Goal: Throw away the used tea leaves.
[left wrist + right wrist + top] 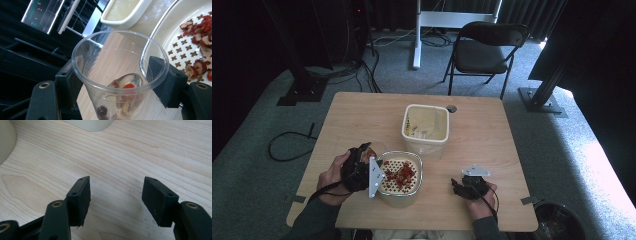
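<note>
My left gripper is shut on a clear plastic cup, tilted toward a cream strainer tub. A few red date slices lie low in the cup. More red date slices are piled on the tub's perforated insert. In the high view the left gripper is at the tub's left rim. My right gripper is open over bare wood, nothing between its jaws; in the high view the right gripper rests right of the tub.
A second cream tub stands behind the strainer tub, near the middle of the wooden table. A folding chair stands beyond the far edge. A dark round bin sits on the floor at the near right corner.
</note>
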### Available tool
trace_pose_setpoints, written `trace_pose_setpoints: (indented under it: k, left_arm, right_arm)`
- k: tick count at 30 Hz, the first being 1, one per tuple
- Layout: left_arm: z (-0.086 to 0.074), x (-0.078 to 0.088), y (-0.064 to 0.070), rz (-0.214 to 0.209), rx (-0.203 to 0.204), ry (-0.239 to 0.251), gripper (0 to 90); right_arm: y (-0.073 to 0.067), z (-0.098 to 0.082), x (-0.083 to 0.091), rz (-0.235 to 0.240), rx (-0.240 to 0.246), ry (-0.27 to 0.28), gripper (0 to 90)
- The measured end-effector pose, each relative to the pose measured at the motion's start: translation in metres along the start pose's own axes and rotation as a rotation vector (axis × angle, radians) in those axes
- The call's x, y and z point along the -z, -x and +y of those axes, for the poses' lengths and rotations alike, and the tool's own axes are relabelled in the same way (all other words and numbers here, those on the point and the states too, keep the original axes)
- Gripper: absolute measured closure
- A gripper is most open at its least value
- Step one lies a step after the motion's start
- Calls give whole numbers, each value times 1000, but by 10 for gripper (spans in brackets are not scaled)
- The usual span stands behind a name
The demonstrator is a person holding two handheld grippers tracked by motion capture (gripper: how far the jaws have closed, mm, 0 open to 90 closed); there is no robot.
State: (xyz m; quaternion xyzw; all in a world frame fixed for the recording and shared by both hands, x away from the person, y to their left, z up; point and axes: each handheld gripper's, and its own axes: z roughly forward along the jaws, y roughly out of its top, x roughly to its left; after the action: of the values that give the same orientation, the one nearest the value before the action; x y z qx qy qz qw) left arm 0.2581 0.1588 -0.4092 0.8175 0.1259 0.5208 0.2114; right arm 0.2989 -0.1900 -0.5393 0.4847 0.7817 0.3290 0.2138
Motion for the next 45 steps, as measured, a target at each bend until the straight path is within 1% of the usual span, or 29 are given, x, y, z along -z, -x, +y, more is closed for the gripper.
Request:
trace_pose_setpoints:
  k: [6,7,10,13,14,17,22,25,33,38,42,45]
  left_arm:
    - [3,1,5,12,-66,-9,316]
    - [4,0,5,16,-72,-10,316]
    - [6,-1,6,30,-107,-21,315]
    - [9,-2,8,52,-157,-39,315]
    - [11,-3,8,55,-175,-44,315]
    - [14,-4,8,54,-211,-48,315]
    - [18,-4,10,65,-291,-58,315]
    - [20,-3,12,85,-339,-68,315]
    - [25,-2,16,108,-413,-70,315]
    - [27,-1,20,110,-440,-61,316]
    - [27,-2,20,116,-465,-81,315]
    - [29,-1,20,119,-478,-74,316]
  right_arm:
    - [2,-1,-3,-5,-4,-11,390]
    - [2,-1,-3,-5,-4,-11,390]
    - [3,-2,-3,-4,-6,-13,389]
    - [3,-2,-3,-3,-8,-13,389]
    - [3,-2,-3,-3,-9,-13,389]
    - [3,-2,-3,-2,-11,-11,388]
    - [3,-2,-4,1,-14,-11,385]
    - [4,-2,-4,1,-15,-11,386]
    - [4,-2,-4,7,-20,-9,386]
    - [4,-2,-4,8,-18,-8,386]
    - [4,-2,-4,8,-18,-8,386]
    - [4,-2,-4,9,-18,-8,386]
